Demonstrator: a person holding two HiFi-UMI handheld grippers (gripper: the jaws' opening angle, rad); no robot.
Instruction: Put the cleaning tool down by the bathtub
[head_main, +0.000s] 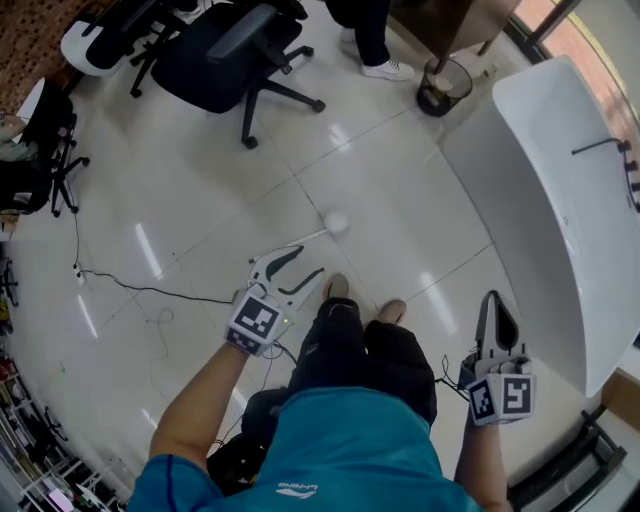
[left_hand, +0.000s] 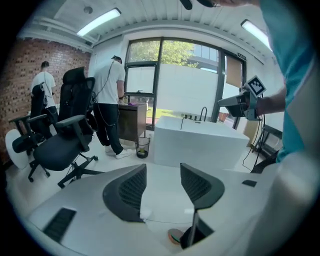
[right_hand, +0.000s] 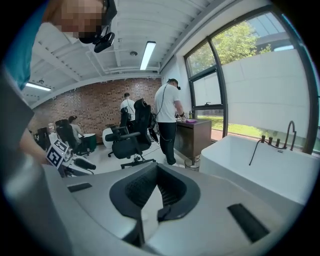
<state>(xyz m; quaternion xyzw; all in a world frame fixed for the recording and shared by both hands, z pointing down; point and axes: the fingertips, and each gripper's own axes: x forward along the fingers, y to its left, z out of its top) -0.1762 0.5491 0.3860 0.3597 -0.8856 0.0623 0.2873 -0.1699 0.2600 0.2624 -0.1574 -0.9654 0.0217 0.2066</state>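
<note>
Standing near the white rectangular bathtub (head_main: 540, 180), both grippers empty
White cleaning tool (head_main: 336, 222), a round head on a thin handle, shows just past the wide-open left gripper (head_main: 311, 259); the right gripper's (head_main: 494, 305) jaws meet.

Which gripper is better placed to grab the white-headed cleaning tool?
Left, probably. The left gripper has its jaws apart, close to the thin handle of the cleaning tool. The right gripper is shut, off by the bathtub.

Head camera steeply down; both others toward bathtub (head_main: 540, 190)
</note>
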